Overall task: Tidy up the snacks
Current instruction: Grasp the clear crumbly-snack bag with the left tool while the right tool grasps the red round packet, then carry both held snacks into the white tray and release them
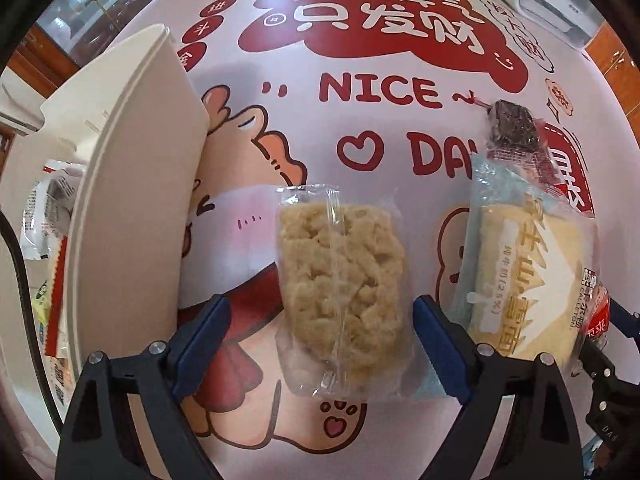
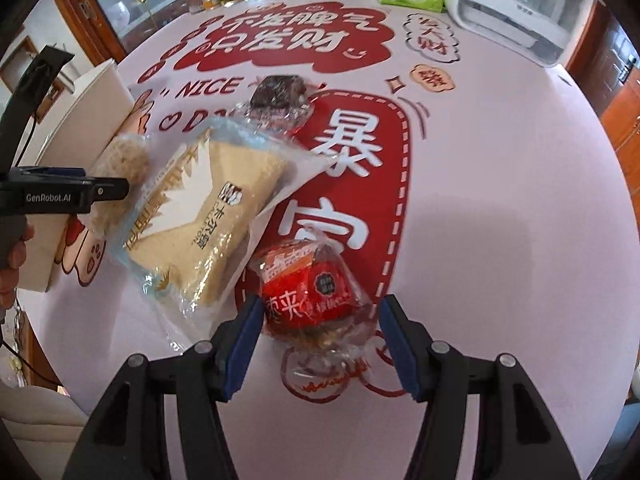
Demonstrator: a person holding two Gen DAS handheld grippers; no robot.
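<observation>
Blue-padded fingers of the left claw (image 1: 320, 344) are spread wide on either side of a clear-wrapped pale rice-crisp cake (image 1: 342, 292), which lies flat on the counter (image 1: 400, 128) without being touched by either pad. Just left of it, a white bin (image 1: 120, 200) is seen, with more packets inside. To its right a light-blue bread packet (image 1: 520, 272) lies, and beyond that a dark wrapped sweet (image 1: 514, 126). From the right wrist view, the right claw (image 2: 318, 344) is likewise held wide around a red wrapped snack (image 2: 310, 292) resting on the printed red-and-white counter cover; whether the left pad touches its wrapper cannot be told.
</observation>
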